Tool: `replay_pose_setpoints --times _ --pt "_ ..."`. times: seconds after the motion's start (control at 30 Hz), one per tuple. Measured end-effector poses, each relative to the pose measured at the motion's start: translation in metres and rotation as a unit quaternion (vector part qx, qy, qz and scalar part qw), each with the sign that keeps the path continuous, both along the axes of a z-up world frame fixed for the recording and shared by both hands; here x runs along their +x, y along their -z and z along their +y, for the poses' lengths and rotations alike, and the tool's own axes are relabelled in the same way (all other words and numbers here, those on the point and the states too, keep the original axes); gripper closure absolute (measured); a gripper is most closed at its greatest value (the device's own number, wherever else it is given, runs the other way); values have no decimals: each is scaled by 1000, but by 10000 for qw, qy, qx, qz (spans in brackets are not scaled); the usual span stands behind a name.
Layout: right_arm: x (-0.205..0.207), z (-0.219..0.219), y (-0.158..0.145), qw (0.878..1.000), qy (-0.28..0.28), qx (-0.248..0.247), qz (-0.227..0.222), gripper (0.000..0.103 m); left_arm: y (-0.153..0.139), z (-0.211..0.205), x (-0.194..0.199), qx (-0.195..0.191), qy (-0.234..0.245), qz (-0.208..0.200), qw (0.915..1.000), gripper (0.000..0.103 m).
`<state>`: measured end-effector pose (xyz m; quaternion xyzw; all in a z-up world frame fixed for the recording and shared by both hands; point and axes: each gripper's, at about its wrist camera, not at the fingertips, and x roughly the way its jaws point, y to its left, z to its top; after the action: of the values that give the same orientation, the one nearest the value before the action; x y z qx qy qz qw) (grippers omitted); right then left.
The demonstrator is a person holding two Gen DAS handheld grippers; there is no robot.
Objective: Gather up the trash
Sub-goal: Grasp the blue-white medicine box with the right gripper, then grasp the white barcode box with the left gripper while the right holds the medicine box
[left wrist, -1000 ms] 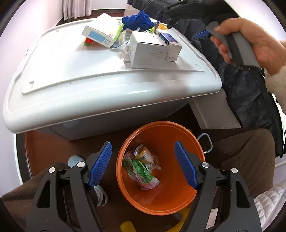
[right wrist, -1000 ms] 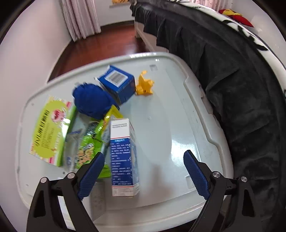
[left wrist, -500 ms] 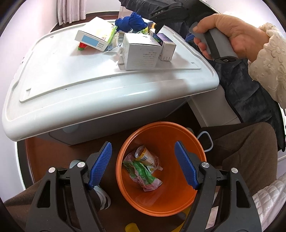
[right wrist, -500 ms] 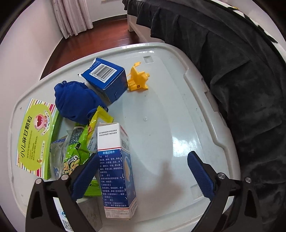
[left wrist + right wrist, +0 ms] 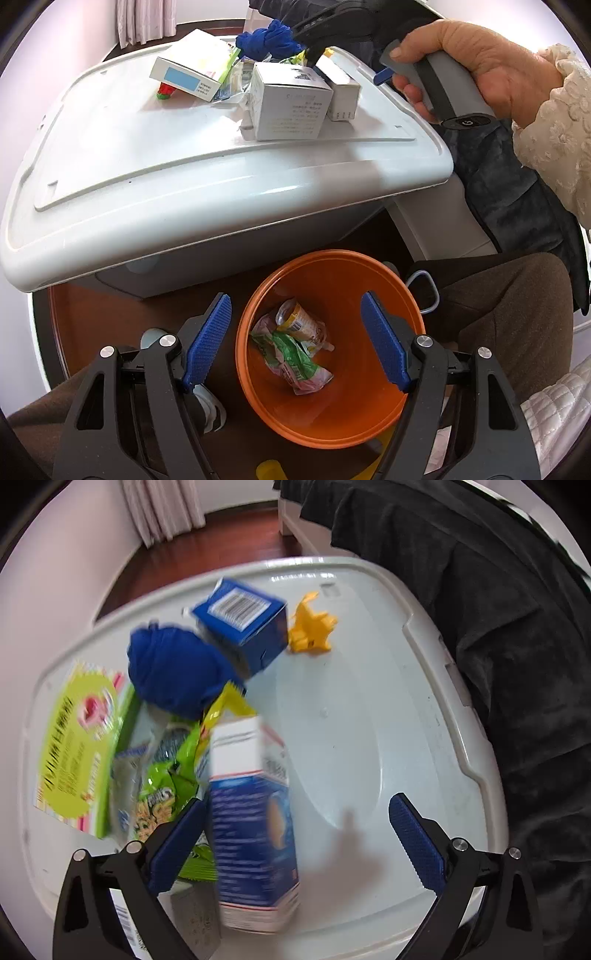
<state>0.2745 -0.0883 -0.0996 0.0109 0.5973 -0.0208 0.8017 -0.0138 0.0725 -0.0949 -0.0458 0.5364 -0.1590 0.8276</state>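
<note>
- Right hand (image 5: 480, 62) wraps the grey handle of the right gripper (image 5: 295, 834), held over the far right part of the white lid (image 5: 155, 155), pointing steeply down at the pile.
- Right gripper: jaws wide apart and have just been opening; the blue-white carton (image 5: 251, 819) stands in the gap close to the left pad, right pad well clear. Not gripped.
- Left gripper (image 5: 295, 339) hangs over the orange bucket (image 5: 369, 424) on the floor, aimed steeply down, jaws apart, nothing between the pads.
- Bucket holds crumpled wrappers (image 5: 295, 354), green-pink and a yellow pouch.
- Trash on the lid, right wrist view: blue barcode box (image 5: 243, 620), blue cloth wad (image 5: 173, 672), yellow clip-like piece (image 5: 310, 627), green snack bags (image 5: 166, 786), flat lime-green box (image 5: 77, 746).
- Left wrist view also shows a white box (image 5: 288, 103) at the near edge of the pile, with a narrower box just beside it on the right.
- Right wrist frame is motion-blurred; print on the carton and bags unreadable.
- Can't tell whether the left pad touches the carton.
- Right gripper's fingers are mostly hidden in the left wrist view by the black body; only a blue tip shows.
- Lace cuff (image 5: 554, 122) and brown trouser leg (image 5: 517, 306) cut off at the frame edge.
- Yellow object under the bucket's near rim is cut off, unidentifiable.
</note>
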Motion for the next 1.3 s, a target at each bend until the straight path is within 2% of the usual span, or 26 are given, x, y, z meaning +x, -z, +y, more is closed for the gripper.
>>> replay_pose_setpoints --times 0.1,0.27,0.37,0.43,0.5,0.63,0.67,0.73,0.77,0.8,0.93,1.03,1.17,1.2,1.23,1.3 --pt "-4 -3 4 9997 122 -193 -73 6 -1 0 -1 -1 6 -24 10000 32" --pt "0 -26 21 9990 256 298 215 6 -1 0 -1 -26 -5 -37 10000 32" --pt "1 -29 26 9997 165 37 161 6 -1 -2 -1 -9 18 -41 10000 32" --pt "2 -30 34 9992 144 -184 314 6 0 -1 -1 -1 12 -28 10000 32" --pt "1 -32 40 9989 159 -160 399 6 0 1 0 -21 -23 11 10000 32" --pt "1 -33 39 9995 136 -167 233 6 2 2 1 -14 -57 66 10000 32" --pt "0 -31 38 9998 -3 -151 161 8 3 2 1 -10 -58 76 10000 32" --pt "-6 -24 32 9995 -252 -205 -11 25 3 2 2 -1 -74 91 9999 32" --pt "-9 -16 26 9989 -374 -239 -115 62 3 2 3 14 -95 99 9999 32" --pt "-9 -14 21 9988 -394 -249 -122 74 4 3 3 17 -109 114 9999 32" --pt "-10 -14 22 9989 -407 223 -17 74 2 6 5 14 -170 67 9998 32" --pt "-21 -21 11 9980 -375 401 -317 74 -4 7 5 105 -252 -28 9996 32" --pt "-38 -37 -14 9957 -336 518 -688 74 -29 7 15 -130 -232 -235 9994 32" --pt "-42 -42 -22 9950 -356 523 -774 74 -34 7 18 -191 -244 -290 9991 26" --pt "-48 -45 -31 9940 -401 482 -892 74 -43 7 24 -261 -294 -337 9987 17" --pt "-58 -53 -47 9917 -447 527 -1085 74 -55 1 38 -212 -409 -365 9983 13"
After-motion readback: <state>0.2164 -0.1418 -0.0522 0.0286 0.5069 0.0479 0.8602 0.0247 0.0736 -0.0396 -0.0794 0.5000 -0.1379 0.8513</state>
